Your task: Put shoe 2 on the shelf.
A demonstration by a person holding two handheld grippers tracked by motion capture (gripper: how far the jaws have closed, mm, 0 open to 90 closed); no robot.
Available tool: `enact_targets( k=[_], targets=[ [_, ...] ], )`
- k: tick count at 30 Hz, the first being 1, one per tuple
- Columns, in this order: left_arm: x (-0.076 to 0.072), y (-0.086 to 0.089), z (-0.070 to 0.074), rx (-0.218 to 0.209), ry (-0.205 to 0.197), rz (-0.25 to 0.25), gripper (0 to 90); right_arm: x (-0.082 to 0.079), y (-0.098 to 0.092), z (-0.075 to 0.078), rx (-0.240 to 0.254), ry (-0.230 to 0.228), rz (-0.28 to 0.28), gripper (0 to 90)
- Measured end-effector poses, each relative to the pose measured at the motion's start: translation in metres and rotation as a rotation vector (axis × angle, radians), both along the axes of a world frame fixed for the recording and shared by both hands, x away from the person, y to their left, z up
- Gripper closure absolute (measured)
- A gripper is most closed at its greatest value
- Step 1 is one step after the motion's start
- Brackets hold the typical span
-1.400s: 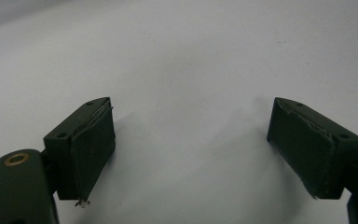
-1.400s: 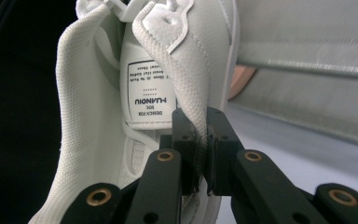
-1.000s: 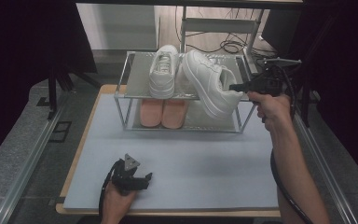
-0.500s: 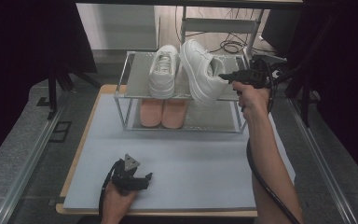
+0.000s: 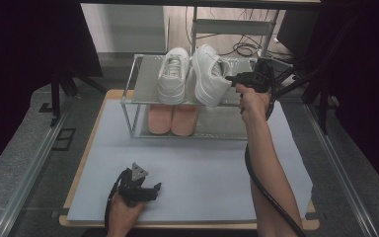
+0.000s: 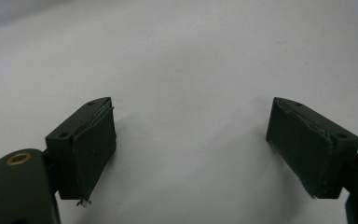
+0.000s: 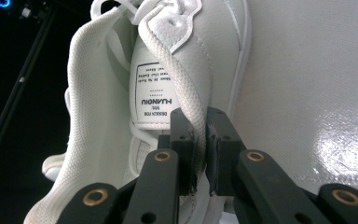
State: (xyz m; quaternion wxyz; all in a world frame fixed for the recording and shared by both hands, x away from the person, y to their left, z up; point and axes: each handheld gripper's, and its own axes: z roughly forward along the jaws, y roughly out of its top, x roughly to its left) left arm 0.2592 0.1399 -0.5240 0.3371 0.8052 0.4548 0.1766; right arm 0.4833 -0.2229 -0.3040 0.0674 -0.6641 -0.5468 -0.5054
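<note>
High view, going left to right: the left gripper (image 5: pixel 137 186) sits low on the pale blue mat (image 5: pixel 202 163) near the front edge, well apart from everything else, and in the left gripper view its jaws stand wide with nothing but bare mat between them. Further back is a two-level metal rack (image 5: pixel 133 106) with a pair of peach-coloured shoes (image 5: pixel 171 119) on the lower shelf, partly hidden by the top shelf and the frame, so I can't make out much of them. On the top shelf there's one white sneaker (image 5: pixel 172 74) standing flat, toe toward the camera, and right beside it the second white sneaker (image 5: pixel 208 74), tilted up on its side, close to the first, though I can't tell if they touch. The right gripper (image 5: pixel 233 79) comes in at that second one's heel end, with the forearm and cable trailing down to the bottom edge, crossing the rack's right end. In the right gripper view the jaws are nearly together, clamped on the padded collar rim at the heel opening, with the shoe's toe cut off by the frame. It's plain white leather with a mesh lining and a printed label inside, text too small and flipped to read properly. Behind the rack it's just dark floor and cables
</note>
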Motion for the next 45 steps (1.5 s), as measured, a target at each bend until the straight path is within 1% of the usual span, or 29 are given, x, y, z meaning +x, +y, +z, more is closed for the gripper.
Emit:
enact_targets(
  k=[1, 2, 3, 4, 6, 7, 8, 9, 10, 11, 16, 19, 20, 23, 25, 29, 32, 33, 34, 35, 37, 39, 41, 43, 44, 45],
  targets=[
    [0.0, 0.0, 0.0, 0.0, 0.001, 0.0, 15.6, 0.001, 0.002, 0.0, 0.0, -0.003, -0.009, 82.6],
    [0.0, 0.0, 0.0, 0.0, 0.001, 0.0, 15.6, 0.001, 0.003, 0.001, -0.004, 0.005, -0.005, 82.2],
    [0.0, 0.0, 0.0, 0.0, 0.001, 0.0, 15.6, 0.002, 0.006, 0.0, -0.005, -0.003, -0.016, 81.9],
    [0.0, 0.0, 0.0, 0.003, 0.002, -0.003, 15.6, 0.002, 0.007, 0.001, -0.008, 0.004, -0.015, 81.3],
    [0.0, 0.0, 0.0, 0.004, 0.002, -0.003, 15.7, 0.002, 0.011, 0.002, -0.004, 0.008, -0.035, 80.4],
    [0.0, 0.0, 0.0, 0.004, 0.001, -0.003, 15.7, 0.003, 0.014, 0.002, -0.009, 0.001, -0.041, 79.7],
    [0.0, 0.0, 0.0, 0.004, 0.001, -0.003, 15.7, 0.003, 0.015, 0.004, -0.012, 0.011, -0.037, 79.1],
    [0.0, 0.0, 0.0, 0.004, 0.001, -0.003, 15.7, 0.003, 0.019, 0.004, -0.008, 0.001, -0.049, 78.4],
    [0.0, 0.0, 0.0, 0.004, 0.0, -0.003, 15.7, 0.003, 0.02, 0.005, -0.013, 0.009, -0.044, 78.0],
    [0.0, 0.0, 0.0, 0.004, 0.0, -0.003, 15.8, 0.003, 0.022, 0.005, -0.023, 0.004, -0.046, 77.9],
    [0.0, 0.0, 0.0, 0.004, 0.0, -0.003, 15.8, 0.003, 0.026, 0.004, -0.001, 0.015, -0.055, 76.5],
    [0.0, 0.0, 0.0, 0.004, 0.001, -0.003, 15.8, 0.003, 0.031, 0.004, -0.006, 0.003, -0.061, 75.3],
    [0.0, 0.0, 0.0, 0.004, 0.0, -0.003, 15.8, 0.003, 0.032, 0.005, -0.009, 0.01, -0.054, 74.9],
    [0.0, 0.0, 0.0, 0.004, 0.0, -0.003, 15.8, 0.003, 0.036, 0.005, -0.008, 0.004, -0.06, 74.0],
    [0.0, 0.0, 0.0, 0.005, 0.001, -0.003, 15.8, 0.002, 0.038, 0.006, -0.023, -0.002, -0.063, 73.5],
    [0.0, 0.0, 0.0, 0.004, 0.001, -0.003, 15.8, 0.003, 0.039, 0.007, -0.03, -0.003, -0.048, 71.3],
    [0.0, 0.0, 0.0, 0.005, 0.0, -0.003, 15.8, 0.004, 0.046, 0.006, 0.006, -0.015, -0.022, 67.0],
    [0.0, 0.0, 0.0, 0.003, 0.001, -0.002, 15.8, 0.004, 0.049, 0.007, -0.013, -0.022, -0.03, 67.1],
    [0.0, 0.0, 0.0, 0.004, 0.0, -0.003, 15.8, 0.004, 0.053, 0.009, -0.046, -0.038, -0.032, 67.1],
    [0.0, 0.0, 0.0, 0.004, 0.0, -0.003, 15.9, 0.004, 0.054, 0.011, -0.071, -0.039, -0.031, 67.2],
    [0.0, 0.0, 0.0, 0.004, 0.0, -0.003, 15.9, 0.004, 0.054, 0.012, -0.075, -0.034, -0.024, 66.9],
    [0.0, 0.0, 0.0, 0.004, 0.001, -0.003, 15.9, 0.005, 0.052, 0.01, -0.056, -0.042, -0.02, 65.9],
    [0.0, 0.0, 0.0, 0.004, 0.0, -0.003, 15.8, 0.005, 0.05, 0.008, -0.051, -0.055, -0.004, 64.2],
    [0.0, 0.0, 0.0, 0.004, 0.001, -0.003, 15.9, 0.005, 0.048, 0.007, -0.042, -0.079, 0.024, 57.8],
    [0.0, 0.0, 0.0, 0.004, 0.0, -0.003, 15.9, 0.005, 0.046, 0.008, -0.046, -0.091, 0.046, 55.1],
    [0.0, 0.0, 0.0, 0.004, 0.001, -0.003, 15.9, 0.005, 0.046, 0.007, -0.04, -0.099, 0.051, 52.6]
  ],
)
